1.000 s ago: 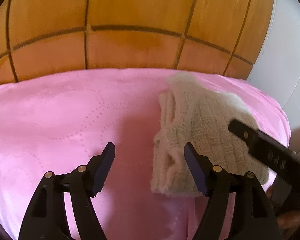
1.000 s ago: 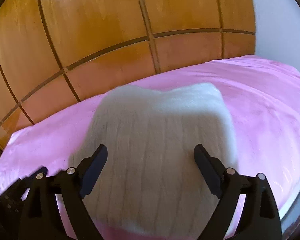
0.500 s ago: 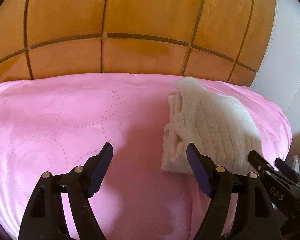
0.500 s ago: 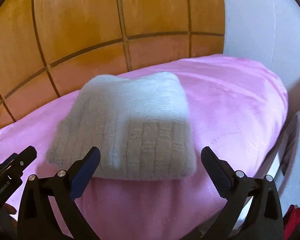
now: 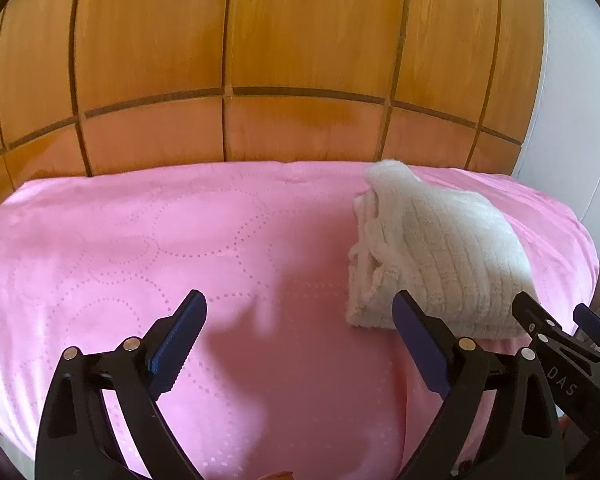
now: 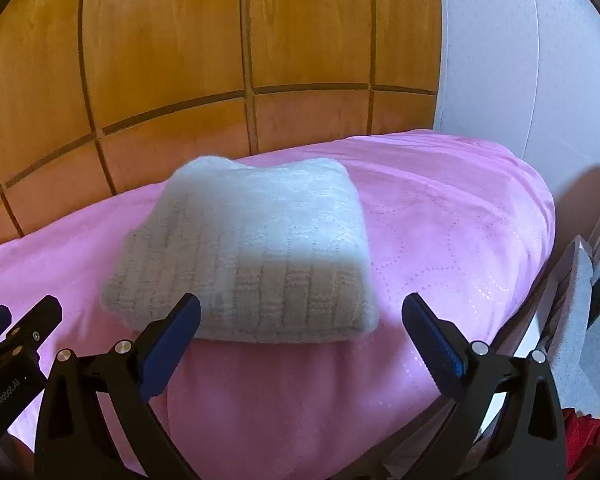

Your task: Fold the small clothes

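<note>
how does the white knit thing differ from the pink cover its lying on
The knit garment is cream-white with a ribbed, fuzzy weave; the pink cover is smooth with dotted stitched curves. The garment is folded into a thick compact bundle, while the cover lies spread flat. The garment takes up a small patch; the cover stretches across the whole surface. Both are soft fabric, and neither claw touches them.

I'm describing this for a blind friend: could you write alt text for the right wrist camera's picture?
A folded cream knitted garment lies on a pink quilted bedspread, just beyond the right gripper, whose two black fingers with blue pads stand wide open and hold nothing. Behind the bed is a wooden panelled wall, and the left gripper shows at the left edge.
</note>
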`<state>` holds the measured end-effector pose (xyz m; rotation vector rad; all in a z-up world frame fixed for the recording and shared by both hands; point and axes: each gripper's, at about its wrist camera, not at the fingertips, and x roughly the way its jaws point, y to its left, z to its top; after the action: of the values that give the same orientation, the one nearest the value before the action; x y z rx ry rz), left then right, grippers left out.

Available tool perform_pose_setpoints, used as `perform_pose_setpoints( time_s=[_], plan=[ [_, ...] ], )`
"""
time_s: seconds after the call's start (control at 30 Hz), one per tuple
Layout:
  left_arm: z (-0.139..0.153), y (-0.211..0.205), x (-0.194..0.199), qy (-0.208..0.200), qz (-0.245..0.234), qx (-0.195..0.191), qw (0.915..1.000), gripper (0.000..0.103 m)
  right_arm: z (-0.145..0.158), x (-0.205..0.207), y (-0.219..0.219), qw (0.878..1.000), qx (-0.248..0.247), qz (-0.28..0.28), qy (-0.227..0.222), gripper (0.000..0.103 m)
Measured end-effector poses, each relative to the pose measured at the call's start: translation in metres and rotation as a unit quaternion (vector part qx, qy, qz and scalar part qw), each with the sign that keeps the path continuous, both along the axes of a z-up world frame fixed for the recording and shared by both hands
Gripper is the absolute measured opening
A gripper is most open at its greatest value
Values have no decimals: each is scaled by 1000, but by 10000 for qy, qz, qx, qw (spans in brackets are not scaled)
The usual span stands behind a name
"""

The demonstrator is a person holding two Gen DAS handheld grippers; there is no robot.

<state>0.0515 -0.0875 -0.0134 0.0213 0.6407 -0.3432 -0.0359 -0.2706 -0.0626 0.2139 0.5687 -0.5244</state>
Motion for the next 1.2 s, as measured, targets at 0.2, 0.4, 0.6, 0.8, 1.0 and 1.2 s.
perform_pose_setpoints(
  time_s=[0.2,0.4,0.6,0.8,1.0,1.2],
  plan=[
    [4,2,-3,-63,62,-28,10000,99,-3,1,0,10000,68,44,21,101],
    [5,-1,-5,-70,110,63,9999,99,-4,4,-1,9998,159,84,55,101],
    [6,3,-5,-151,177,70,9997,99,-6,6,0,9997,199,128,81,101],
    [4,3,-4,-72,175,122,9997,99,-8,7,-2,9995,257,168,102,101],
    [6,3,-4,-80,151,121,9998,99,-9,6,-1,9994,262,178,104,101],
    [6,4,-4,-66,138,114,9998,99,-9,7,-3,9994,276,198,104,101]
  ],
)
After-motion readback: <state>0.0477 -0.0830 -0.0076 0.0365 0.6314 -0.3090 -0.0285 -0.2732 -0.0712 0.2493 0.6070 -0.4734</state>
